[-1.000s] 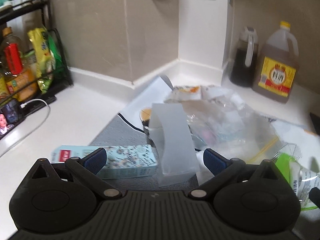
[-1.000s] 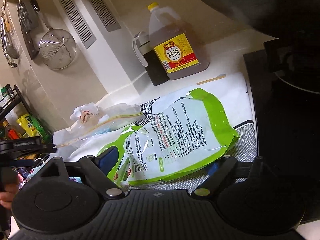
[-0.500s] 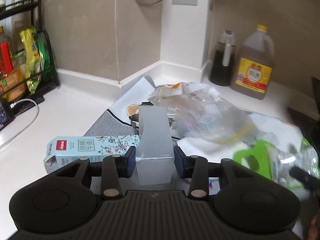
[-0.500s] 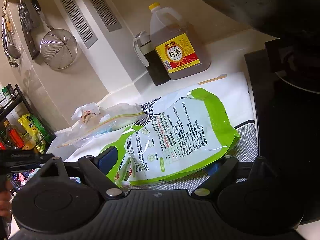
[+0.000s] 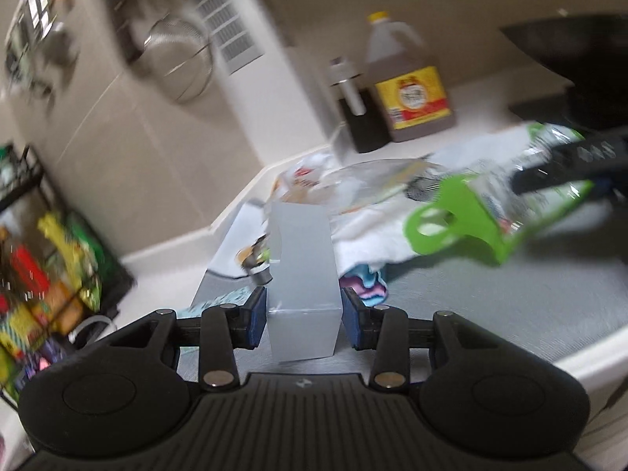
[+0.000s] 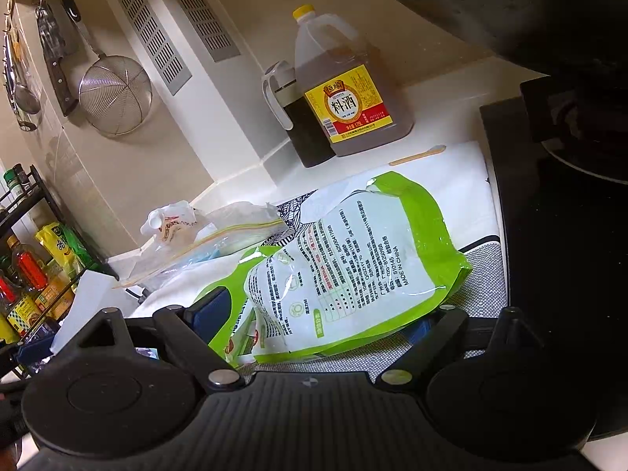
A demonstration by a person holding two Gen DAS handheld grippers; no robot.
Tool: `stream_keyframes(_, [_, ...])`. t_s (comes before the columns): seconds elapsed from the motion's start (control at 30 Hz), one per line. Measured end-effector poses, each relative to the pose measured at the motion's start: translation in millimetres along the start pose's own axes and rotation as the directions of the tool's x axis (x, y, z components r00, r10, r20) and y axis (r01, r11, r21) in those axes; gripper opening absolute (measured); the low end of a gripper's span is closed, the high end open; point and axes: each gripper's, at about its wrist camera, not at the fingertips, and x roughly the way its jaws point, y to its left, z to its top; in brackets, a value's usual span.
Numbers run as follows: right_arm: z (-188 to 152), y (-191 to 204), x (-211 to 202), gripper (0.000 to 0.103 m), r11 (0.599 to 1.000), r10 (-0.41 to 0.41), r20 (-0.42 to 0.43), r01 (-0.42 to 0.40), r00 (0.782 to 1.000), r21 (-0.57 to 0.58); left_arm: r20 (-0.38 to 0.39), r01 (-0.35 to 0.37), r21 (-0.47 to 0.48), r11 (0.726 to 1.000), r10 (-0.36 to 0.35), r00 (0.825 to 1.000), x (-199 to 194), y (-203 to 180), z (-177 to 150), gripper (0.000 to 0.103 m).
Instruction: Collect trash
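Left claw [image 5: 304,324] pinching translucent plastic strip [image 5: 304,274], lifted off counter [image 5: 510,306], left of green pouch [image 6: 353,267]. Right claw [image 6: 314,314] spread around pouch, apparently not gripping. Both probably light, floppy, slippery; best gripped at edge

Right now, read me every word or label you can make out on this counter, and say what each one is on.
"料酒": yellow label of the big jug.
"MADE IN CHINA": back of the green and white bag.
Small print on the jug's label and the rest of the bag's print: too small.
Bottles on the rack: unreadable.
Left view: too blurred.
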Motion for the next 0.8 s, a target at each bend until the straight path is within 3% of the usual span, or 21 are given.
stream_keyframes(0.07, [0,0,0,0.090,1.000,0.000,0.000,0.000,1.000,0.000,0.016,0.004,0.021,1.000,-0.004,1.000,-3,-7,-1,0.052])
stream_keyframes(0.17, [0,0,0,0.090,1.000,0.000,0.000,0.000,1.000,0.000,0.064,-0.051,0.014,0.999,0.050,0.997,-8,-11,-4,0.099])
stream_keyframes(0.2, [0,0,0,0.090,1.000,0.001,0.001,-0.001,1.000,0.001,0.099,-0.076,0.006,0.997,0.075,0.992,-11,-11,-4,0.103])
stream_keyframes(0.27, [0,0,0,0.090,1.000,0.002,0.002,-0.002,1.000,0.001,0.119,-0.078,0.000,0.997,0.078,0.990,-13,-11,-1,0.103])
stream_keyframes(0.6, [0,-1,0,0.090,1.000,0.006,0.004,-0.006,1.000,0.004,0.006,-0.009,-0.158,0.987,0.010,1.000,8,1,2,0.103])
stream_keyframes(0.8, [0,-1,0,0.090,1.000,0.006,0.004,-0.006,1.000,0.004,-0.092,0.020,-0.348,0.937,-0.055,0.994,30,20,-2,0.103])
